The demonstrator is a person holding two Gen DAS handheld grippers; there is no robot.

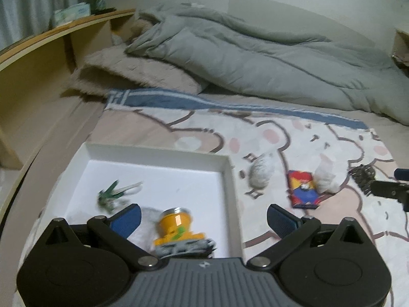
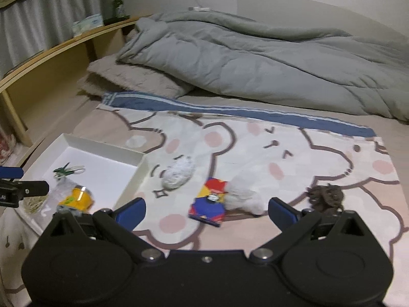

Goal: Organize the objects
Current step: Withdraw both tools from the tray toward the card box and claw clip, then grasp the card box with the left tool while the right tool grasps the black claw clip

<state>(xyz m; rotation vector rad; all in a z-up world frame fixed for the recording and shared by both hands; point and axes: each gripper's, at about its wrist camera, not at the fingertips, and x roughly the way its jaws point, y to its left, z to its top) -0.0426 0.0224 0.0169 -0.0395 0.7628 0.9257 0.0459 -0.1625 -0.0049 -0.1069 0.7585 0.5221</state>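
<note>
A shallow white box (image 1: 230,168) (image 2: 102,144) lies on a bear-print blanket. Inside it are a yellow bottle (image 1: 176,227) (image 2: 78,198), a green and white clip item (image 1: 115,194) (image 2: 67,170) and a clear bag (image 2: 55,192). My left gripper (image 1: 204,220) is open above the box, over the bottle, holding nothing. My right gripper (image 2: 207,211) is open and empty over the blanket, just before a red, blue and yellow packet (image 2: 208,203) (image 1: 303,189). A grey fluffy ball (image 2: 177,172) (image 1: 259,175), a white fluffy lump (image 2: 242,197) (image 1: 326,176) and a dark brown tangle (image 2: 326,197) (image 1: 363,175) lie on the blanket.
A rumpled grey duvet (image 2: 255,58) and a beige pillow (image 2: 127,79) fill the back of the bed. A wooden headboard shelf (image 2: 51,58) on the left carries a green bottle (image 2: 117,3) and a tissue pack (image 2: 87,24). The other gripper shows at each view's edge.
</note>
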